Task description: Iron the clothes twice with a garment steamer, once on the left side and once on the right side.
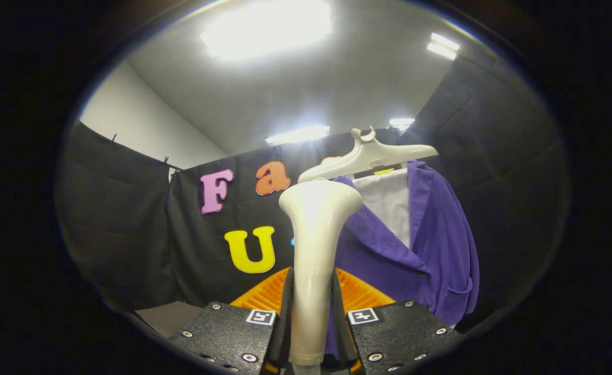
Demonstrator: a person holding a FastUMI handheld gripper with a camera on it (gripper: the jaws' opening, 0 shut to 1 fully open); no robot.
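Steamer point(313, 245) frame centre, rigid, slick handle; our gripper point(312, 333) clamps its neck; soft purple jacket point(420, 245) hangs centre-right.

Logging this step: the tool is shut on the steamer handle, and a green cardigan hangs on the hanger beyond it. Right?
Not quite: the cardigan is purple, not green, as the gripper view shows. The tool is shut on the steamer handle, and the cardigan hangs on the hanger beyond it.

Black cloth walls point(128, 234) under bright ceiling lights point(266, 26).
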